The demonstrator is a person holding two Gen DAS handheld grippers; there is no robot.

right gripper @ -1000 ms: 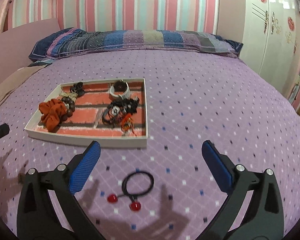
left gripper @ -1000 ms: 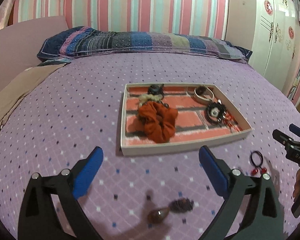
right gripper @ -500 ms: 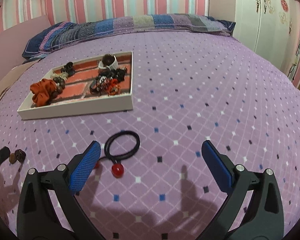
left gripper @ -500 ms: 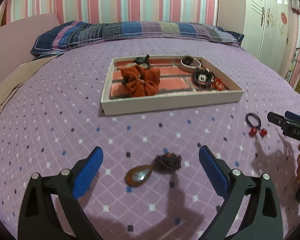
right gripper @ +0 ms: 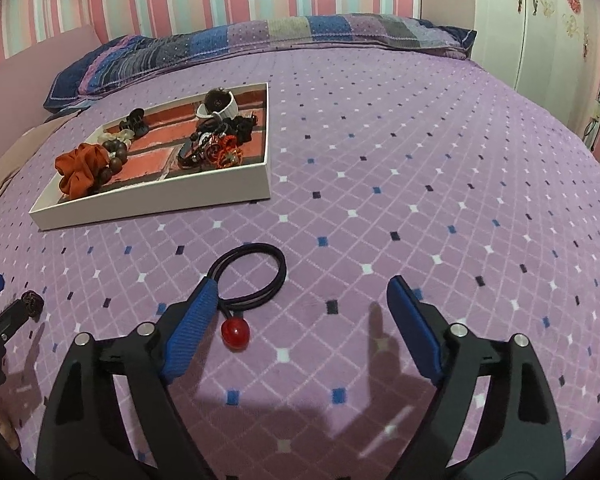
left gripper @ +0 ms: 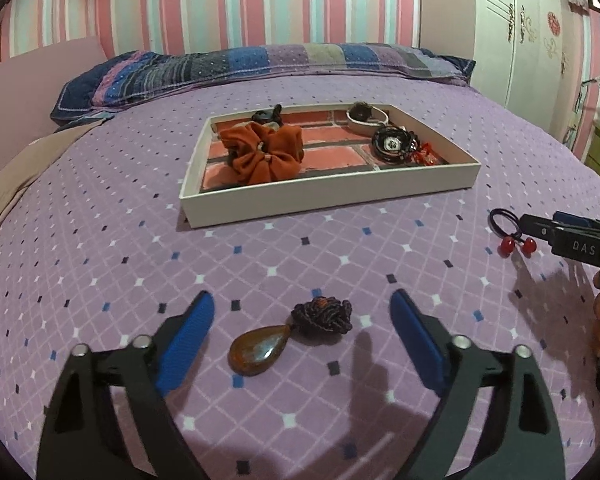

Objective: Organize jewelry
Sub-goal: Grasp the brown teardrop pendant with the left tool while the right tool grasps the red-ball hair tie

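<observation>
Both claws are gaping wide in front of the tray [left gripper: 328,204]: left gripper [left gripper: 302,320] is framing the amber pendant [left gripper: 258,350] (untouched), right gripper [right gripper: 300,300] is flanking the black hair tie [right gripper: 252,276].

Purple bedspread [left gripper: 100,248] with a white lattice and white, blue and dark diamonds; on it a white tray [left gripper: 328,198] with a red brick-pattern floor holding an orange scrunchie [left gripper: 264,154]; beyond the tray, a blue-and-purple patchwork pillow [left gripper: 260,66]

The right gripper [right gripper: 300,304] hangs wide apart over the bed [right gripper: 420,152]; its left finger overlaps a black hair tie [right gripper: 256,276] with a red bead [right gripper: 235,331]. A white tray [right gripper: 188,196] of jewelry lies beyond.
</observation>
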